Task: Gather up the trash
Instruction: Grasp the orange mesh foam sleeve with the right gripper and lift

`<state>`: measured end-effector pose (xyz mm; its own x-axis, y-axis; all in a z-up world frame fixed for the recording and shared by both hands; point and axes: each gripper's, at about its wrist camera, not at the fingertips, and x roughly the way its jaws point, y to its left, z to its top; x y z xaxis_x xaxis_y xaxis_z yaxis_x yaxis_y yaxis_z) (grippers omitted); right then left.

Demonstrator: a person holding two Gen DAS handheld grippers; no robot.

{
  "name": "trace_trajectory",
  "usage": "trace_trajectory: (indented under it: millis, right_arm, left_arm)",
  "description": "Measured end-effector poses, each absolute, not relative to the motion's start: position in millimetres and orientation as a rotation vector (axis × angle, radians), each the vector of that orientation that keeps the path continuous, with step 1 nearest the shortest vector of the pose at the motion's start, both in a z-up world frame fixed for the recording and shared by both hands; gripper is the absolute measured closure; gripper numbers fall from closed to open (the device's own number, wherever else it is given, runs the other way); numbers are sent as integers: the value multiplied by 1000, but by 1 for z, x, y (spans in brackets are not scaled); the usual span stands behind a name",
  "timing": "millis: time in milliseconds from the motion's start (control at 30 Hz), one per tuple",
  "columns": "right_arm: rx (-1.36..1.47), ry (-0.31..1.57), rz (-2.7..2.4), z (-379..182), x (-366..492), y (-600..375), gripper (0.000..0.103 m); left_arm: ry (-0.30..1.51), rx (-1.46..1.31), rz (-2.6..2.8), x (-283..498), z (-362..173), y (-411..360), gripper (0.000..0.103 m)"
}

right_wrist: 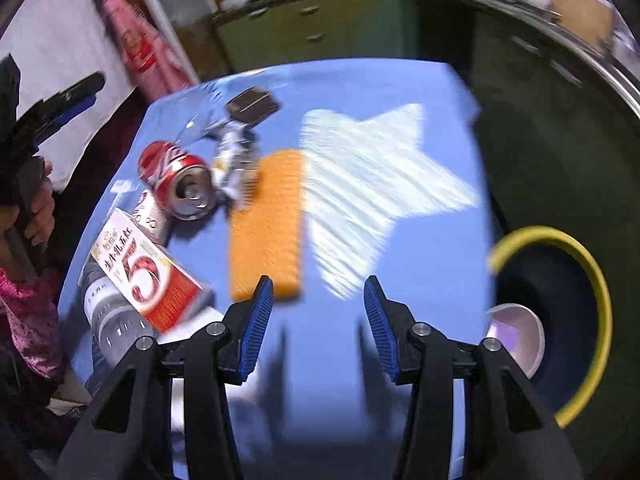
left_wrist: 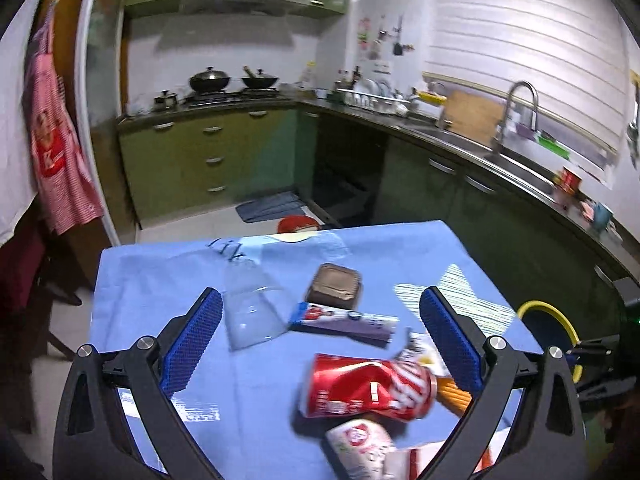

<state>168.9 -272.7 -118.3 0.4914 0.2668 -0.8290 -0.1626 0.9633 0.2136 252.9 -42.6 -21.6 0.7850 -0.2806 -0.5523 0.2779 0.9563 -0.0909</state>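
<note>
**Both grippers empty above the littered table**

The left gripper [left_wrist: 320, 332] has its jaws spread as wide as they go, and nothing is clamped between the blue pads; it hangs over the blue tablecloth [left_wrist: 160, 280] without touching any item. The right gripper [right_wrist: 318, 320] stands about half open, its pads apart and bare, with only cloth showing between them.

Counted on the table: one crushed red can [left_wrist: 368, 388], one clear plastic cup [left_wrist: 256, 312] lying on its side, one small brown box [left_wrist: 334, 286], one long snack wrapper [left_wrist: 344, 322], one orange sponge [right_wrist: 266, 224], one white cup with red print [left_wrist: 360, 448], one red-and-white carton [right_wrist: 148, 268] and one grey bottle [right_wrist: 108, 312] beneath it. One bin with a yellow rim [right_wrist: 576, 280] stands beside the table, and one pale bowl [right_wrist: 516, 336] lies inside it.

From the left wrist view, the can lies at about 5 o'clock of the left gripper's gap, the clear cup at 9 o'clock just beside the left-hand pad, and the wrapper and box near 12 o'clock. From the right wrist view, the sponge sits at 11 o'clock, its near end just beside the left-hand pad; the can is farther off at 10 o'clock, and the bin at 3 o'clock, off the table edge.
</note>
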Motion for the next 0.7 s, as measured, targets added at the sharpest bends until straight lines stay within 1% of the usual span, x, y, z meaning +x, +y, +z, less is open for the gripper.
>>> trace_trajectory:
  millis: [100,167,233,333,433,500,533,567,633,700]
  right_arm:
    - [92,1048,297,-126,190,-249,57]
    - [82,1054,299,-130,196,-240,53]
    - [75,1070,313,-135,204,-230,53]
    - [53,1091,300,-142,211,-221,50]
    - [26,1097,280,-146,214,-216,50]
    - [13,1100,266,-147,212,-217,60]
    - [6,1099,260,-147,212,-217,70]
    - [-6,1097,247,-146,210,-217,82]
    - [-2,1088,236,-144,207,-220,89]
    - [-1,1080,236,-139,201,-222,90]
  left_arm:
    - [614,-40,-307,258,-33,-34,5]
    - [636,-53,-319,262,-38,-31,5]
    - [640,-56,-325,262,-42,-34,5]
    - [632,-56,-332,259,-42,-34,5]
    - [625,-52,-341,254,-39,-38,5]
    - [623,-47,-345,252,-39,-40,5]
    - [624,-47,-347,251,-38,-41,5]
    - [626,-45,-350,251,-38,-42,5]
    - [627,-39,-355,249,-38,-44,5]
    - [624,-37,-358,248,-37,-45,5]
